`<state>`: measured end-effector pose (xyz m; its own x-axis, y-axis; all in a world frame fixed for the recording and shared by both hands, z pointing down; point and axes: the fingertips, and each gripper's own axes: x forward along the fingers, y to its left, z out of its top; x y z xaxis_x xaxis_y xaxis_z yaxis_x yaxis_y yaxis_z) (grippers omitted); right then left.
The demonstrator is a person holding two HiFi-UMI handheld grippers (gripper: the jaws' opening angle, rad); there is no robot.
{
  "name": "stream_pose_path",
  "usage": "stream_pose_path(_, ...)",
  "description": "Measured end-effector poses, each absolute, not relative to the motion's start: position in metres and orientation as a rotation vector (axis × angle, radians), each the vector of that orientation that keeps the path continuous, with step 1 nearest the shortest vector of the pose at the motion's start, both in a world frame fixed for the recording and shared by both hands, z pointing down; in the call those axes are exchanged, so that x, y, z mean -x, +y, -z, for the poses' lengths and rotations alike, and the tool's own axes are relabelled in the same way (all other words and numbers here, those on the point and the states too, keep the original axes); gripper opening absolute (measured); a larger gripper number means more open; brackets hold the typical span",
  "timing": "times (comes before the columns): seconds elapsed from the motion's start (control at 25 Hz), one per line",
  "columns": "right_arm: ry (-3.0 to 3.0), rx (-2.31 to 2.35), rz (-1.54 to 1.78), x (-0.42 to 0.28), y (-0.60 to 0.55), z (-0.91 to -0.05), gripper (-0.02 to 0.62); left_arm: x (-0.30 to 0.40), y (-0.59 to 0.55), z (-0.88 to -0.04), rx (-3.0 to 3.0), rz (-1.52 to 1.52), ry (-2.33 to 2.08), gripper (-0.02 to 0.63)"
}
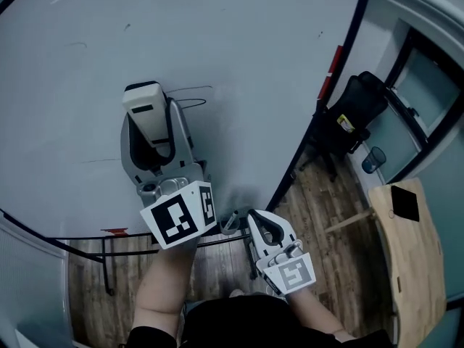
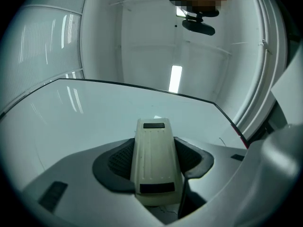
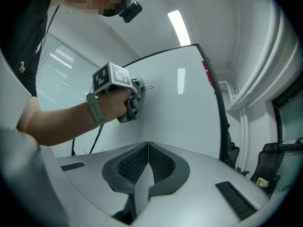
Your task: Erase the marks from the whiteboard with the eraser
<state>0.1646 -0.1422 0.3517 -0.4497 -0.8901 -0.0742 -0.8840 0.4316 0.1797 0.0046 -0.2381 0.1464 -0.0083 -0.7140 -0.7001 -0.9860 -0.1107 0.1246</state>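
**WHITEBOARD WIPE: ERASER ON BOARD, MARKS OUTSTANDING**

**Step in hand.** Wiping appears to be under way. In the head view the left tongs (image 1: 151, 142) are clamped on the eraser (image 2: 155, 155), one pad against each long side. The eraser sits left of centre in the frame, against the whiteboard (image 1: 254, 56). The looped scribble (image 1: 187, 98) lies just right of the eraser's upper end and looks intact, so it is judged not yet cleared.

**Next move calls for.** A short sweep toward frame right across the loop, with the eraser kept flat to the board. After that, longer passes are needed to reach the faint strokes further off. The firm side grip should hold.

**Right tongs** (image 3: 147, 167). These are clenched on nothing, pad meeting pad. In the head view they are held low at centre-bottom, off the board.

**Count.**
- Tongs: two, each with one marker cube.
- Eraser: one, off-white with dark insets.
- Whiteboard: one, dark-framed, filling the upper left and centre of the frame.
- Marks: one distinct looped scribble. At least three faint strokes lie toward the upper left, the left edge and the top right. An exact tally cannot be made.
- Office chair (image 1: 355, 107): one, black, right of the board's edge.
- Wooden bench (image 1: 413, 274): one, at lower right. It carries one dark flat item (image 1: 404, 203) of unclear type.
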Motion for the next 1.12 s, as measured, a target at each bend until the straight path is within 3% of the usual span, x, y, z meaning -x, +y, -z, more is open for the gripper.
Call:
stream_pose_path(0.24, -2.538, -1.787, 0.289, -0.225, -0.125, -0.347, 0.029, -0.112, -0.232, -0.133, 2.012, -0.878, 1.612, 0.261)
stream_pose_path(0.56, -2.561, -1.802, 0.247, -0.232, -0.129, -0.351, 0.029, -0.151, -0.229, -0.135, 2.135, -0.735, 1.462, 0.261)
stream_pose_path(0.76, -2.647, -1.672, 0.277, -0.185, -0.139, -0.342, 0.029, -0.123, -0.229, -0.137, 2.08, -0.543, 1.426, 0.261)
stream_pose_path(1.12, -2.761, -1.448, 0.272, -0.099, -0.154, -0.345, 0.029, 0.037, -0.239, -0.157, 1.899, -0.694, 1.763, 0.261)
